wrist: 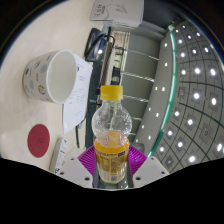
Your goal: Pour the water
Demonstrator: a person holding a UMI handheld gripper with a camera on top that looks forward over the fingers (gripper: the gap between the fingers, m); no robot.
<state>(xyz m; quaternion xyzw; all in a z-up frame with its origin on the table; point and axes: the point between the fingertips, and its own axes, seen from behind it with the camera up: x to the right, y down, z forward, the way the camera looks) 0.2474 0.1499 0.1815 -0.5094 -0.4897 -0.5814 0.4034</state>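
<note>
Clear plastic bottle [111,128] with a yellow cap, yellow-orange label band low on its body. Magenta pads [90,158] on the claw [111,165] fingers, either side of that label. White ceramic mug [52,76] with small dark lettering (unreadable). Round red disc [38,139] on the pale counter [20,125]. Dark grey-green perforated screen [195,95], dotted with bright white holes in rows.

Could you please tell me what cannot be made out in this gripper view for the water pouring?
- Bottle: its base is hidden below, between the fingers.
- Fingers: whether both press on the bottle cannot be told; the bottle covers the contact.
- Cup: its inside faces away, so its contents are unseen.
- Bottle label: print too small to read.
- Papers behind: text too small.
</note>
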